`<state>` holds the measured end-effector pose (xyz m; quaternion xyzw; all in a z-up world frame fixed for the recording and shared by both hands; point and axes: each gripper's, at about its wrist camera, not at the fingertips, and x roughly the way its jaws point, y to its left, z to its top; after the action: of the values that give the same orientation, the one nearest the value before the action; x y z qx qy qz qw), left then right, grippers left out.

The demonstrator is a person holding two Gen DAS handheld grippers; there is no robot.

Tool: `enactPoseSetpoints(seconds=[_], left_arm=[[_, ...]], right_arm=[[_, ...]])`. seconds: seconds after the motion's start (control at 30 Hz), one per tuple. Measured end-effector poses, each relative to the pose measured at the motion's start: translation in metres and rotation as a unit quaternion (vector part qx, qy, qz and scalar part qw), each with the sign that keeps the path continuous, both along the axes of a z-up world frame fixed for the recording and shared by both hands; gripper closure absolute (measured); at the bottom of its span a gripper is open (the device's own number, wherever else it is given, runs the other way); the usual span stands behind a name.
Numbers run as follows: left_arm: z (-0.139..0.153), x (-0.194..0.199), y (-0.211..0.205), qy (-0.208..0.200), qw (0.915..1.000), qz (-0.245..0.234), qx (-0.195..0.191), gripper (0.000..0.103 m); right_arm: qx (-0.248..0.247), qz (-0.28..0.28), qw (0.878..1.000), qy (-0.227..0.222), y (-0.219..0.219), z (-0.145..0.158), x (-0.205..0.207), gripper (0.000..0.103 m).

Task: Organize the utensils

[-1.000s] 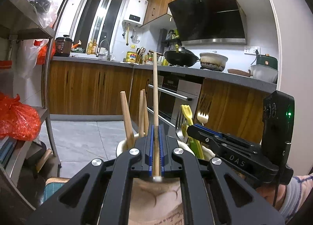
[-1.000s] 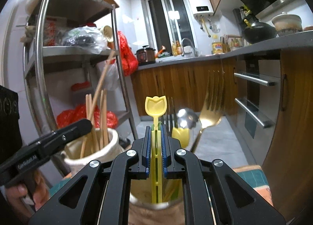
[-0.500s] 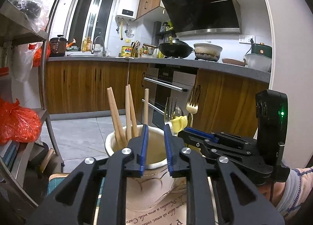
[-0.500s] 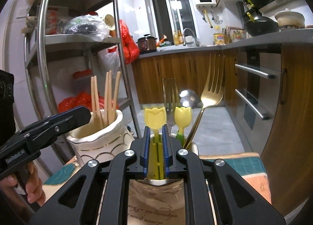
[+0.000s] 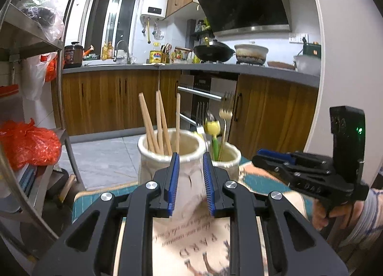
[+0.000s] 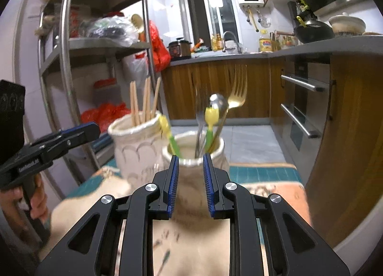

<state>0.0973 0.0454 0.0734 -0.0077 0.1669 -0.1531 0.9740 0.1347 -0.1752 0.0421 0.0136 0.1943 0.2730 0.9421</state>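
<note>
A cream jar (image 5: 153, 170) holds several wooden chopsticks (image 5: 159, 127). Just short of its rim, my left gripper (image 5: 190, 158) has its jaws opening, with nothing between them. A second cream jar (image 6: 216, 149) holds two yellow tulip-handled utensils (image 6: 210, 117), a gold fork (image 6: 239, 94), a silver spoon (image 6: 219, 103) and a silver fork. My right gripper (image 6: 190, 158) is drawn back from that jar, its jaws also opening and empty. The right gripper (image 5: 259, 157) also shows at the right of the left wrist view. The left gripper (image 6: 93, 129) shows at the left of the right wrist view.
Both jars stand on a printed teal and beige mat (image 5: 191, 247). A steel shelf rack (image 6: 64, 60) with red bags (image 5: 26, 144) stands to the left. Wooden cabinets (image 5: 107, 101) and an oven (image 6: 299, 108) lie beyond. A person's hand (image 5: 335, 211) holds the right gripper.
My left gripper let go of a chopstick, which now stands in its jar. My right gripper let go of a yellow tulip utensil. Both grippers pulled back from the jars.
</note>
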Motion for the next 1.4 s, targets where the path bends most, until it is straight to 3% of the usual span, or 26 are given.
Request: enactPoseSetpoints(seconds=[0.17, 0.23, 0.33, 0.4, 0.5, 0.7, 0.87, 1.4], left_arm=[[-0.01, -0.019, -0.004, 0.009, 0.9999, 0.001, 0.005, 0.083], [-0.015, -0.023, -0.007, 0.009, 0.9999, 0.006, 0.012, 0.082], [-0.021, -0.025, -0.011, 0.009, 0.9995, 0.018, 0.026, 0.062], [-0.025, -0.028, -0.011, 0.002, 0.9989, 0.032, 0.034, 0.038], [-0.027, -0.029, -0.007, -0.003, 0.9983, 0.047, 0.034, 0.025], [-0.027, -0.028, 0.003, -0.003, 0.9972, 0.071, 0.024, 0.007], [-0.028, -0.027, 0.004, 0.001, 0.9962, 0.083, 0.025, 0.006], [-0.028, -0.031, 0.003, -0.005, 0.9958, 0.085, 0.033, 0.006]], right_arm=[[-0.022, -0.006, 1.0, 0.006, -0.01, -0.004, -0.02, 0.081], [-0.031, -0.013, 0.999, 0.0, -0.012, -0.006, -0.024, 0.076], [-0.04, -0.022, 0.999, -0.008, -0.015, -0.01, -0.028, 0.063], [-0.039, -0.021, 0.999, -0.011, -0.018, -0.01, -0.031, 0.046], [-0.037, -0.022, 0.999, -0.022, -0.022, -0.009, -0.033, 0.027], [-0.023, -0.03, 0.999, -0.026, -0.027, -0.007, -0.032, 0.013], [-0.029, -0.037, 0.998, -0.036, -0.025, -0.007, -0.035, 0.007], [-0.034, -0.03, 0.998, -0.048, -0.025, -0.007, -0.038, 0.006]])
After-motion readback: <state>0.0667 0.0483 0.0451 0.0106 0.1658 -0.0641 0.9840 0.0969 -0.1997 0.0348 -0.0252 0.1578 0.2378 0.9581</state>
